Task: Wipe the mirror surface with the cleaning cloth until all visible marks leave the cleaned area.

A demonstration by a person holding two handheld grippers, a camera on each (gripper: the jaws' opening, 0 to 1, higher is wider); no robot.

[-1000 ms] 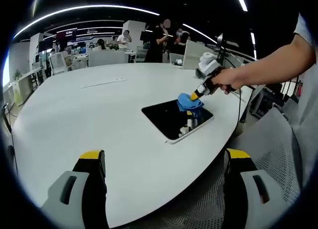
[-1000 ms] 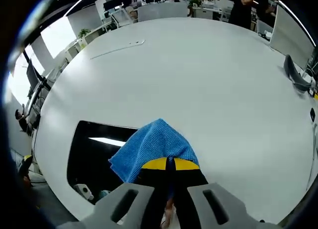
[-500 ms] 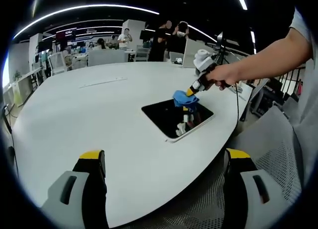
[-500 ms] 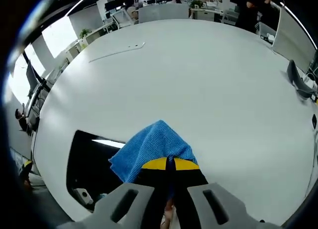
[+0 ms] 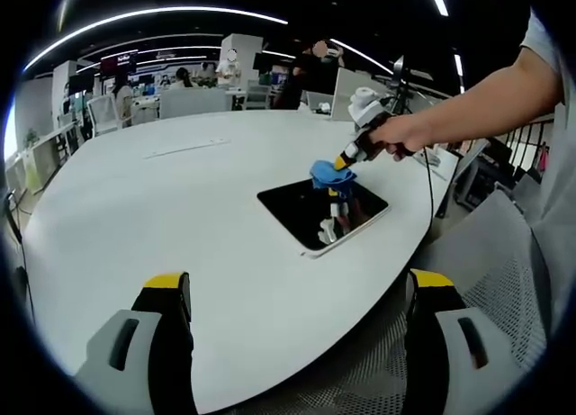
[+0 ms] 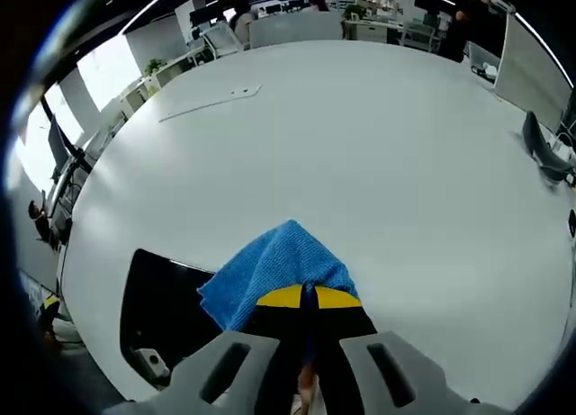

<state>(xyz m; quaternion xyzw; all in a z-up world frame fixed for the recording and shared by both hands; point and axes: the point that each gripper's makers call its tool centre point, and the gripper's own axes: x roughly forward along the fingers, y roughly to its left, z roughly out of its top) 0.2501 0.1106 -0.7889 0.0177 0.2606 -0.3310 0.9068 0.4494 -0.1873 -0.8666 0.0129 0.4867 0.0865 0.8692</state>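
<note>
A dark rectangular mirror point(image 5: 315, 212) lies flat on the white table point(image 5: 180, 208), near its right edge. A person's hand holds my right gripper point(image 5: 345, 162) above the mirror's far corner, shut on a blue cleaning cloth point(image 5: 324, 172). Whether the cloth touches the glass I cannot tell. In the right gripper view the cloth point(image 6: 270, 271) bunches over the closed yellow-tipped jaws of my right gripper point(image 6: 309, 298), and the mirror point(image 6: 157, 298) shows dark at lower left. My left gripper point(image 5: 297, 289) stands open and empty at the table's near edge, well short of the mirror.
A thin pale strip point(image 6: 211, 101) lies far out on the table. A dark curved object point(image 6: 540, 149) sits near the table's right edge. A mesh office chair point(image 5: 490, 253) stands by the person. Desks, chairs and people fill the office behind.
My right gripper has carried the cloth from the mirror's near right part toward its far corner, lifting slightly. The left gripper has not moved.
</note>
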